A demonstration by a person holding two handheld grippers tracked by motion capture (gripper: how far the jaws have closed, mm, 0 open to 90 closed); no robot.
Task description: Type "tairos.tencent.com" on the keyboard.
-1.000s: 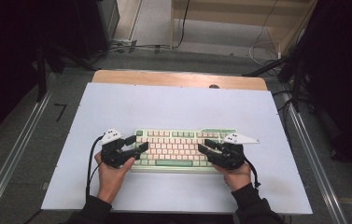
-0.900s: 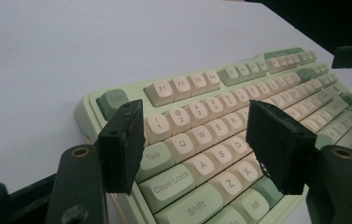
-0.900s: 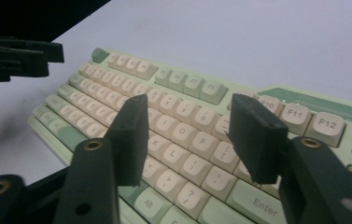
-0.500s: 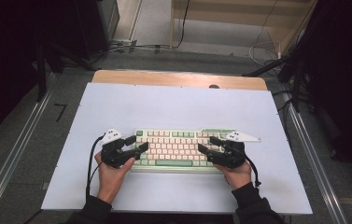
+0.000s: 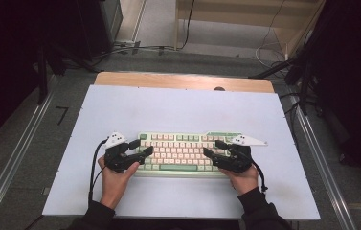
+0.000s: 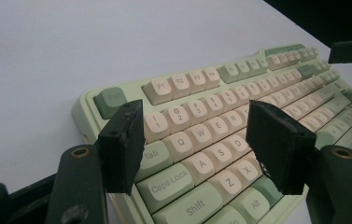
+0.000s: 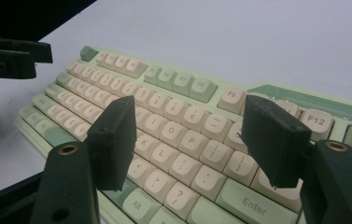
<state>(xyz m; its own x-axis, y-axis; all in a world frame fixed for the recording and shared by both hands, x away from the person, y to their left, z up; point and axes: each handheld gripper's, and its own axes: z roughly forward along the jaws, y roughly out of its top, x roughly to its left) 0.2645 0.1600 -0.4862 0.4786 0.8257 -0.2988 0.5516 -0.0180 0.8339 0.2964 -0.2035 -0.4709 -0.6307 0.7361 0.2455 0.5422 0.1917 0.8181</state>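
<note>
On the white surface (image 5: 178,110), near its front edge, lies the keyboard (image 5: 183,154). Over its left end hangs the left gripper (image 5: 137,153), jaws wide apart and holding nothing. Over its right end the right gripper (image 5: 215,152) has just been opening its jaws, nothing between them.

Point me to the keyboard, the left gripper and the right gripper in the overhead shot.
keyboard (image 5: 180,152), high view, on the cream keys mid-board.
left gripper (image 5: 141,148), high view, midway between its open jaw tips over the board's left end.
right gripper (image 5: 214,148), high view, midway between its open jaw tips over the board's right end.
</note>
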